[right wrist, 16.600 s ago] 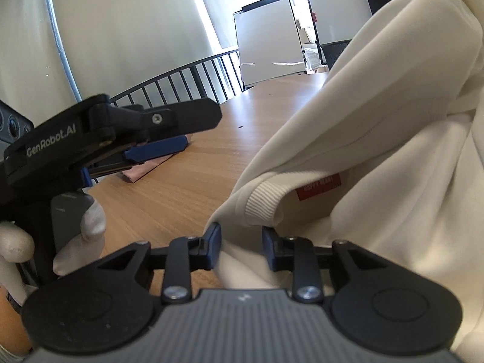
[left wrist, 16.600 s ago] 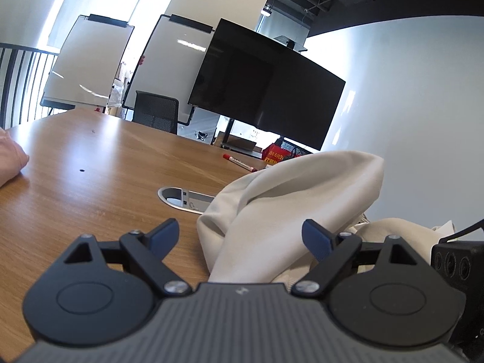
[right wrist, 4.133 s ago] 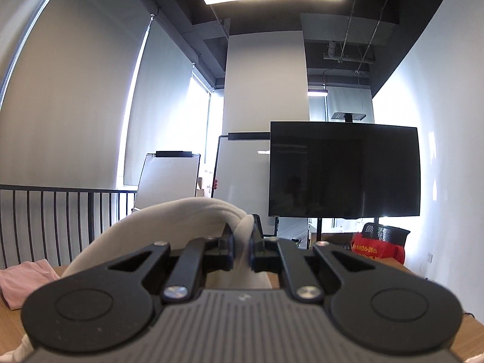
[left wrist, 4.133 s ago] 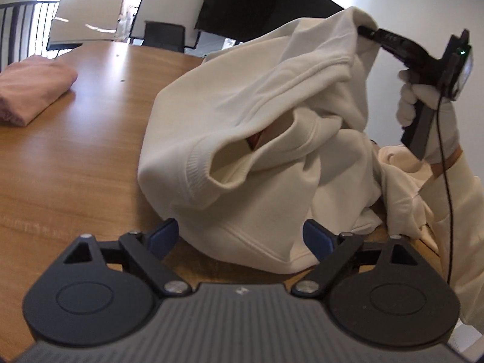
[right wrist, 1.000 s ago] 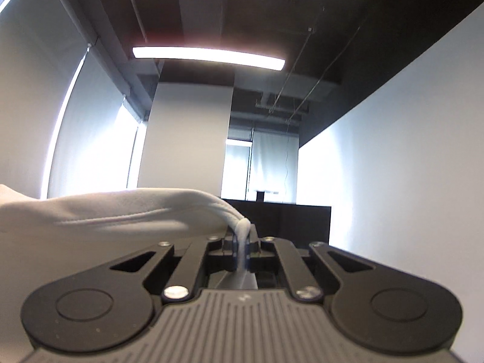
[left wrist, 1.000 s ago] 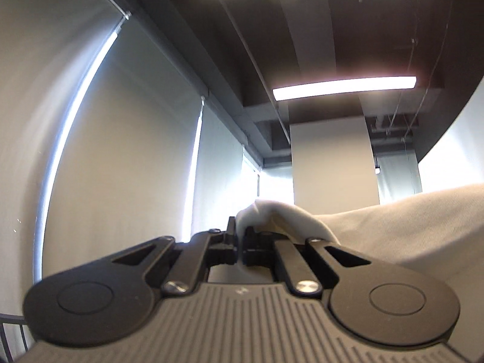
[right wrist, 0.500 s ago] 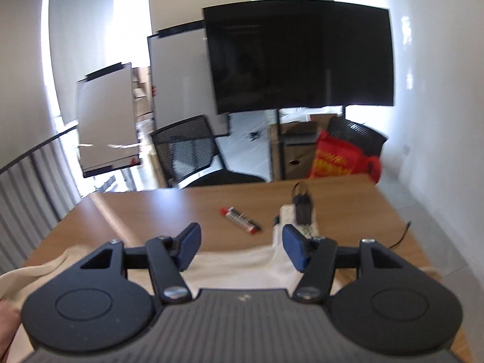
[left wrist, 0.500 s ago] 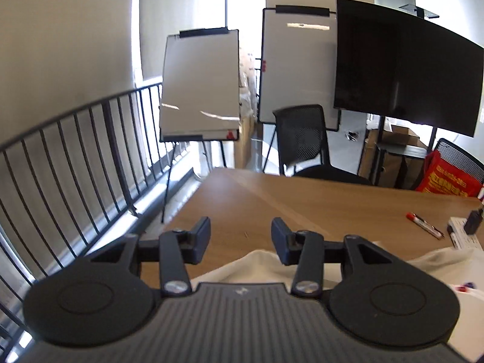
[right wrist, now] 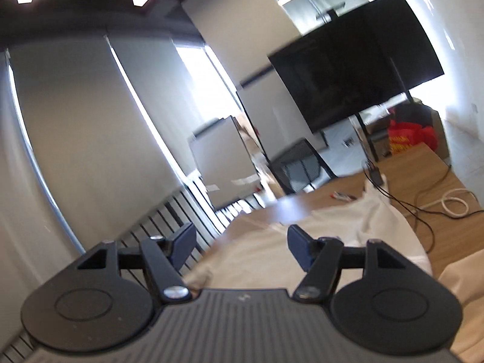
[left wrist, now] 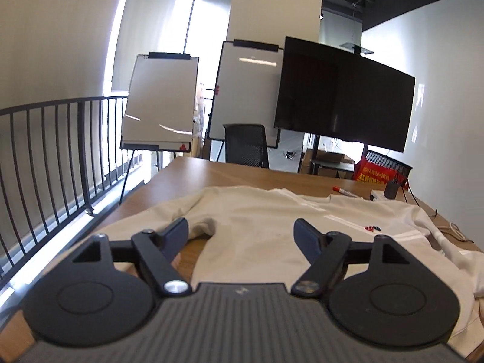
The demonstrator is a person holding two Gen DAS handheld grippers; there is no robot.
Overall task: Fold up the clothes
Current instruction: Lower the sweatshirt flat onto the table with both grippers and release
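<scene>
cream sweatshirt (left wrist: 266, 227) spread on the worktop (left wrist: 211, 172), not one fold made yet.

your left gripper (left wrist: 242, 236) and right gripper (right wrist: 239, 242) both have their jaws opening, with nothing pinched between them. the garment lies mostly flat in front of you, one sleeve (left wrist: 187, 211) rumpled on the left, the right side bunched near the cables (right wrist: 423, 208). i'd judge laying out is done; smoothing and every fold are left.

Wooden table (left wrist: 211, 171), black screen (left wrist: 341, 93), two whiteboards (left wrist: 160, 106)
</scene>
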